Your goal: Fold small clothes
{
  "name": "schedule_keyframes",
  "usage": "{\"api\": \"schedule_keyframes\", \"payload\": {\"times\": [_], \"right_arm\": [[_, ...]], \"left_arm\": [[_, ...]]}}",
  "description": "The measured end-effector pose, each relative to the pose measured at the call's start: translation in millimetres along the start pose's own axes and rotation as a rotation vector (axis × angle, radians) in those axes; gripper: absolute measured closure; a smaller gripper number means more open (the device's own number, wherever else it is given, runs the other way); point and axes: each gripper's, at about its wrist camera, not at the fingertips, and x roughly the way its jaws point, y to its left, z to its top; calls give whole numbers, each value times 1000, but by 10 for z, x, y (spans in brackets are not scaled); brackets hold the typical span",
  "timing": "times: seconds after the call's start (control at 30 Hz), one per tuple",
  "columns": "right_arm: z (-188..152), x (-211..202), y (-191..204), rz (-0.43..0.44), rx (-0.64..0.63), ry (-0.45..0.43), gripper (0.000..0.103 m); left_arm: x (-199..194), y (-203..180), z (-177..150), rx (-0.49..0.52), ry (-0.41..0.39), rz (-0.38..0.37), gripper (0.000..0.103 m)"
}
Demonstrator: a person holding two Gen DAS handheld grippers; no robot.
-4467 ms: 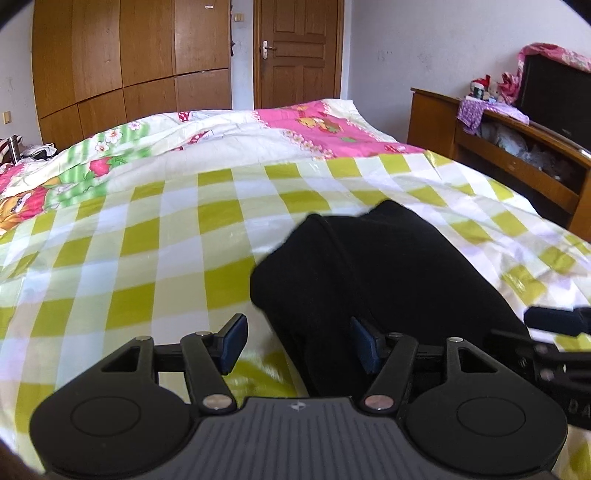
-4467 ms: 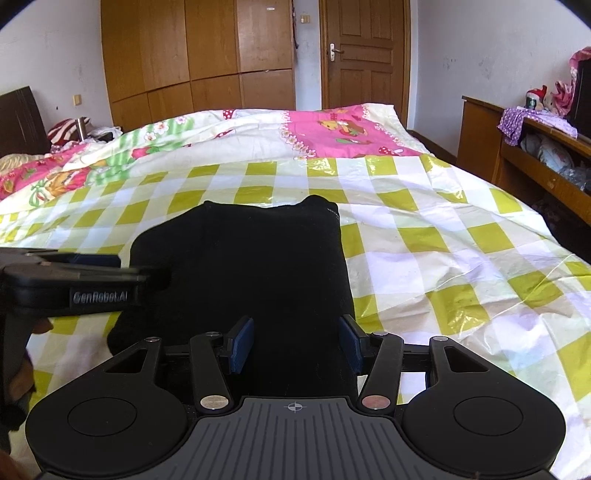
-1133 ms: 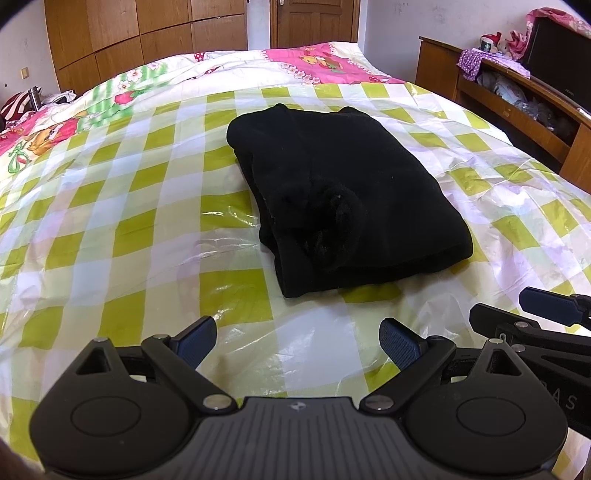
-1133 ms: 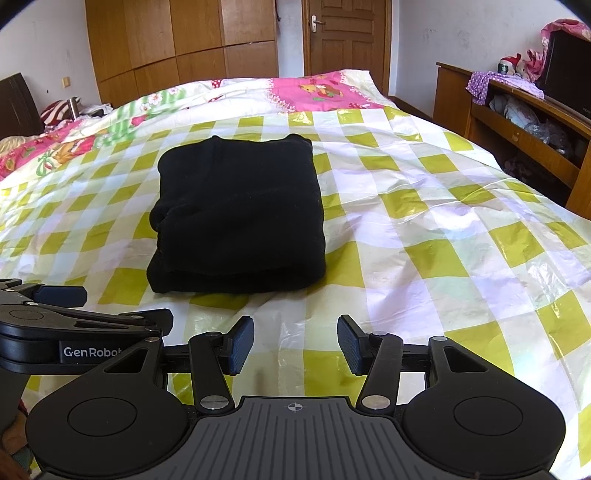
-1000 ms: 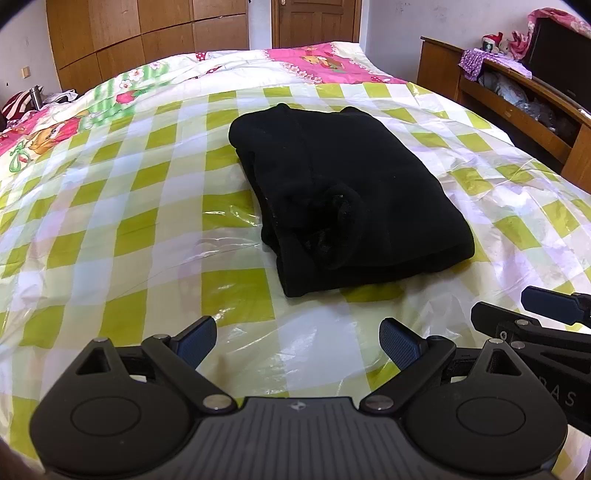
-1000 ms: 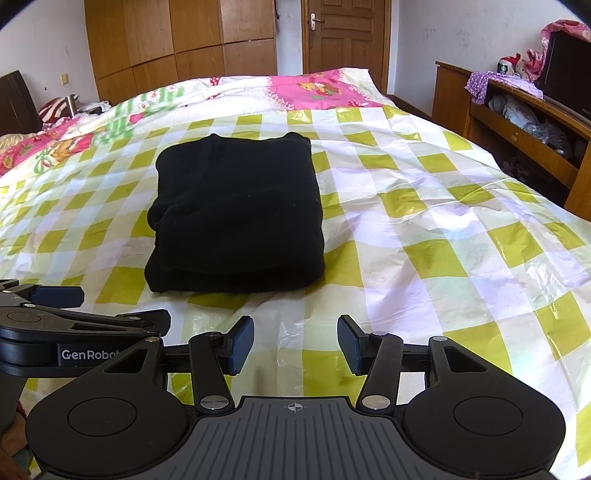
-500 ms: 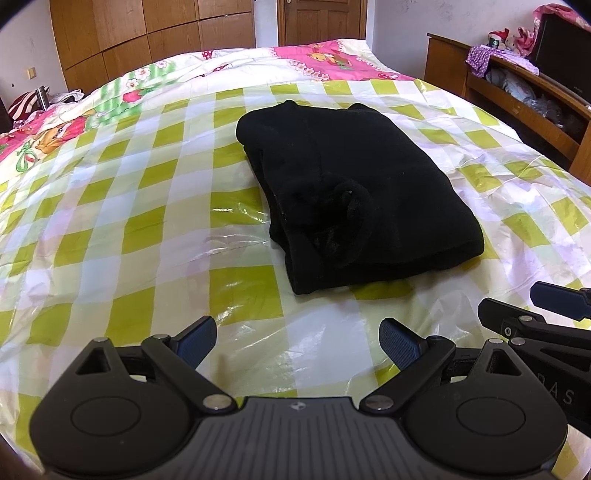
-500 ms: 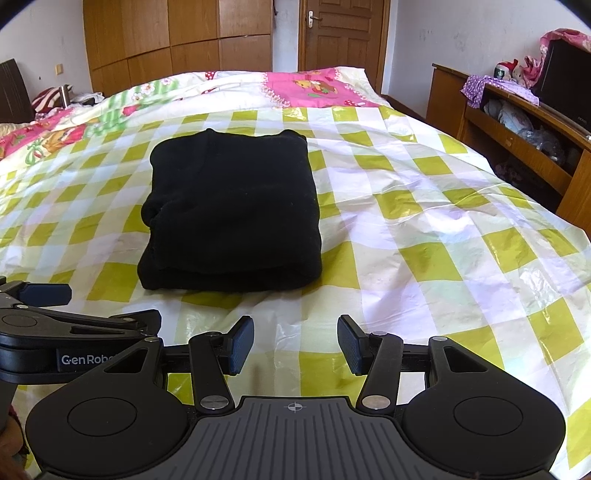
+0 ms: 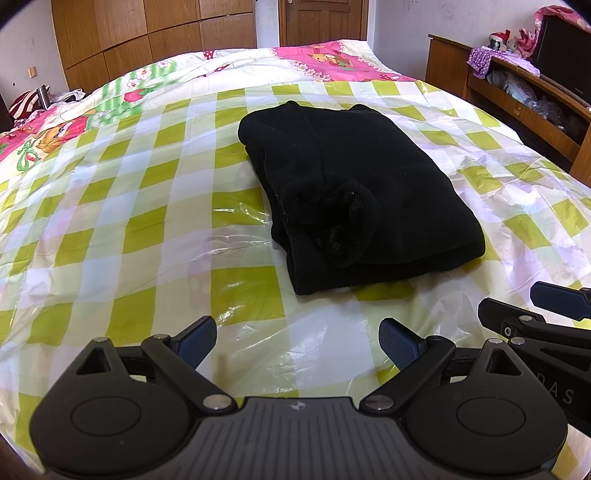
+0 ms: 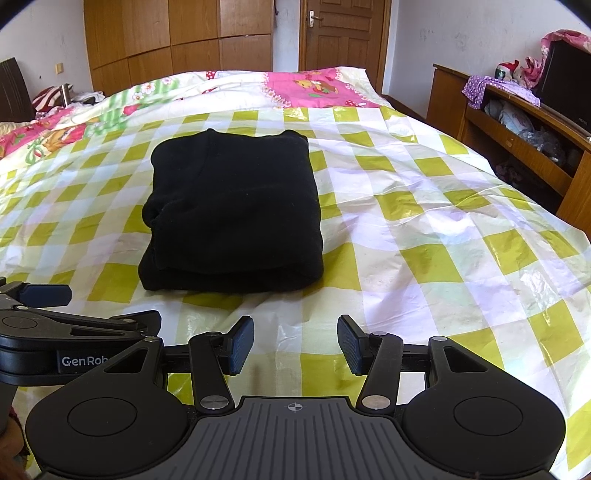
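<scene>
A folded garment was laid on the plastic sheet spread over the bed, left of centre in the right wrist view. Both claws, the left claw and the right claw, were held before its near edge, apart from it. A wardrobe and a door were seen behind the bed, a shelf unit to its right.

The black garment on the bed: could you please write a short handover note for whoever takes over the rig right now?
Left claw: open, empty, short of the garment.
Right claw: open, empty, also short of it.
Black garment: folded into a compact stack on the checked plastic sheet, touching neither claw.
Done: the fold looks complete.
Left: a rolled bit bulges at its left edge; perhaps tuck it in. No other clothes to fold are in view.
</scene>
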Motion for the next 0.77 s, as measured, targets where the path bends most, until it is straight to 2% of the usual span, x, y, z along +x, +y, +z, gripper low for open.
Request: {"api": "schedule_keyframes", "payload": {"times": [0.77], "right_arm": [[40, -14, 5, -2, -5, -3, 53]], "left_arm": [[-57, -8, 7, 5, -21, -1, 2]]}}
